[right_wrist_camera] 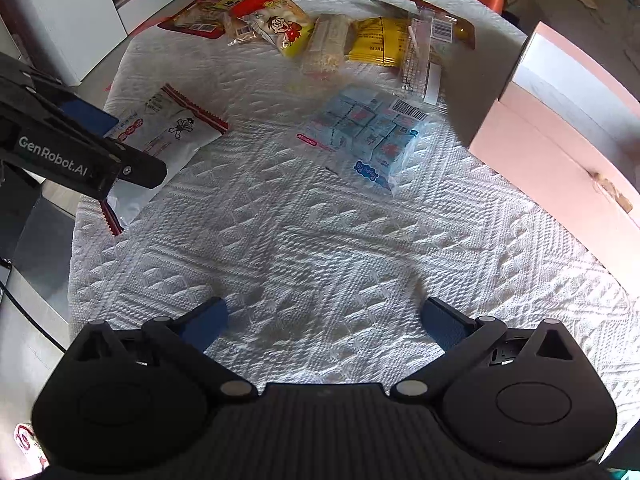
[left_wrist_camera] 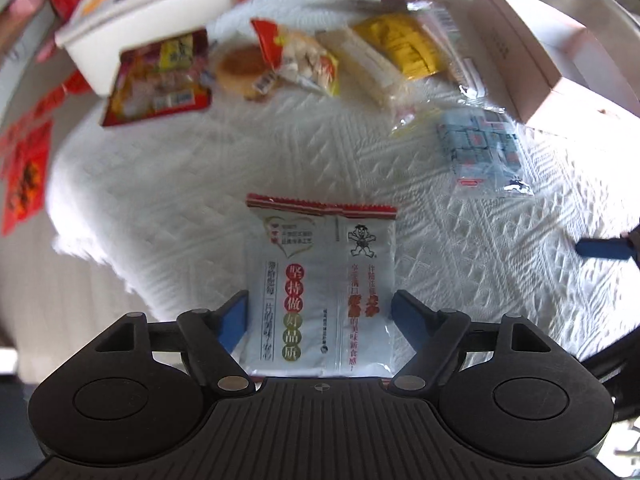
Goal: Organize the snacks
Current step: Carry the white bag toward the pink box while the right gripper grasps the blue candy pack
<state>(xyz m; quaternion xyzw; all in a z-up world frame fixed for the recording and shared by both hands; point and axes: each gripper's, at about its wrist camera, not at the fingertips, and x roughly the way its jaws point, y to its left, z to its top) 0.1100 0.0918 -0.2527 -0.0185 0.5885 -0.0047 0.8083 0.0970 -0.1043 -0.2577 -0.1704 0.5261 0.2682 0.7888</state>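
Fingers of left gripper (left_wrist_camera: 320,316) spread wide, one each side of white snack pkt (left_wrist_camera: 320,288), pads not pressing it; pkt lies flat on white quilted cloth (left_wrist_camera: 168,200) near its edge. Right gripper (right_wrist_camera: 324,320) also wide open, nothing btwn fingers, over bare cloth.

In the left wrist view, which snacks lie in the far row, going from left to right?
Red snack bag → round cake → red-and-yellow snack bag → pale wafer pack → yellow packet.
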